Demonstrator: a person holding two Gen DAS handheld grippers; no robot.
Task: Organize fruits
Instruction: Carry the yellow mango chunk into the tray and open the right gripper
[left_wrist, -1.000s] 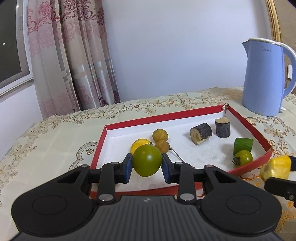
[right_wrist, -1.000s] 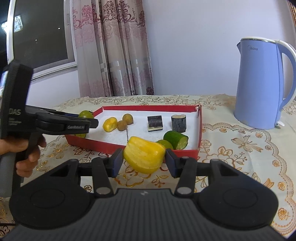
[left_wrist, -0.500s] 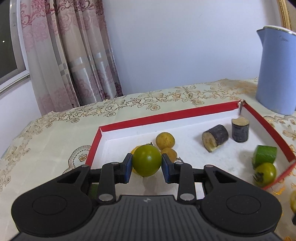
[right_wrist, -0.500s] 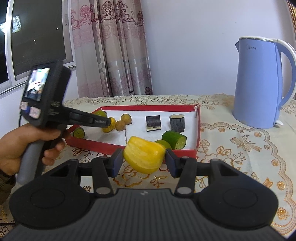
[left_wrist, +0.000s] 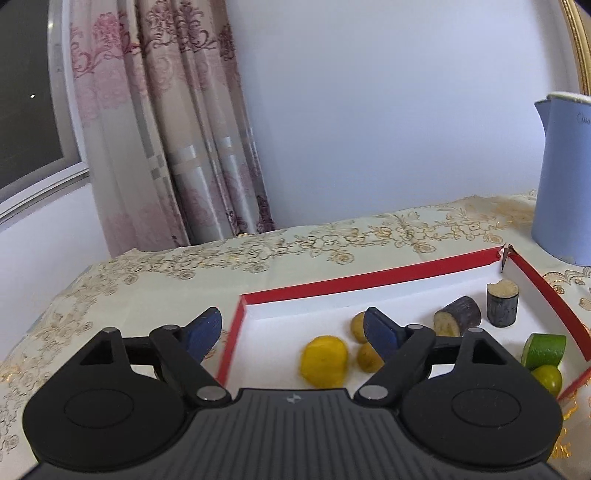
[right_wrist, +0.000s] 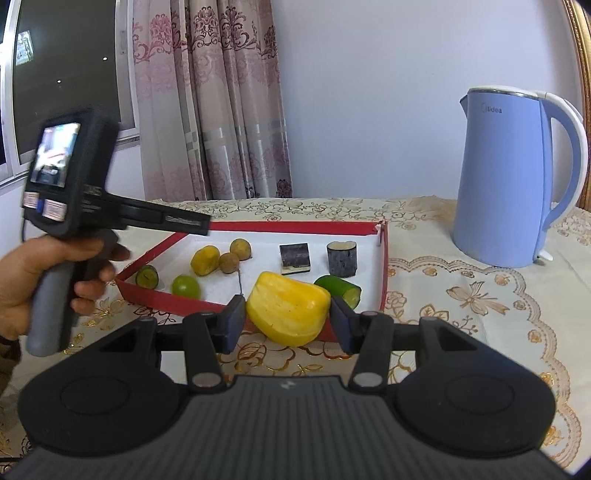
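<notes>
A red tray (right_wrist: 384, 258) (left_wrist: 306, 290) with a white floor lies on the table. It holds a yellow fruit (left_wrist: 324, 361) (right_wrist: 204, 260), two small brown fruits (right_wrist: 234, 255), two dark cut stubs (right_wrist: 341, 258), a green cut piece (left_wrist: 545, 349) and a green round fruit (right_wrist: 185, 286). My left gripper (left_wrist: 291, 330) is open and empty over the tray's near left corner; it shows in the right wrist view (right_wrist: 184, 223). My right gripper (right_wrist: 288, 319) is shut on a yellow fruit piece (right_wrist: 288, 312) in front of the tray's near wall.
A blue electric kettle (right_wrist: 513, 177) stands right of the tray. A small dark green fruit (right_wrist: 146, 277) lies at the tray's near left corner. Curtains (right_wrist: 210, 99) and a window are behind the table. An embroidered cloth (right_wrist: 461, 295) covers the table.
My left gripper has opened and let go of the green round fruit, which now lies in the tray, and has lifted up. My right gripper still holds the yellow piece.
</notes>
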